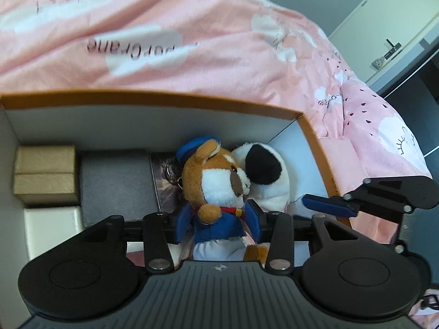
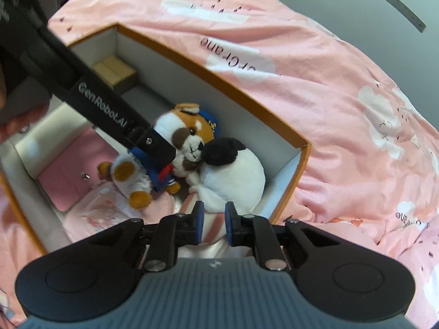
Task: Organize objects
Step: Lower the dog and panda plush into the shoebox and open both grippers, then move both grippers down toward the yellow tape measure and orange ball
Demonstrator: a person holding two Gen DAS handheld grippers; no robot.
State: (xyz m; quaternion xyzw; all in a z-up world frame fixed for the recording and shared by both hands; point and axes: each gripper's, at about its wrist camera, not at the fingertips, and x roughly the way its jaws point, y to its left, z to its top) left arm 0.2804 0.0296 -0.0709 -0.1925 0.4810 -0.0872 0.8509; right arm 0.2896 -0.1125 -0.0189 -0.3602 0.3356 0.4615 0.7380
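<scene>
An orange-rimmed box (image 1: 310, 126) with white inner walls lies on a pink bed; it also shows in the right wrist view (image 2: 274, 120). My left gripper (image 1: 219, 219) is shut on a brown-and-white plush dog in a blue sailor suit (image 1: 216, 181), holding its body inside the box; the dog also shows in the right wrist view (image 2: 189, 137). A white-and-black round plush (image 2: 233, 170) lies against the dog's face. My right gripper (image 2: 214, 219) hovers just over the box's near part, jaws a little apart with nothing between them.
Inside the box lie a tan small box (image 1: 45, 175), a grey case (image 1: 118, 186), a white case (image 1: 52, 227), and a pink case (image 2: 65, 175). The pink cloud-print quilt (image 2: 343, 109) surrounds the box. A white door (image 1: 384, 27) stands far right.
</scene>
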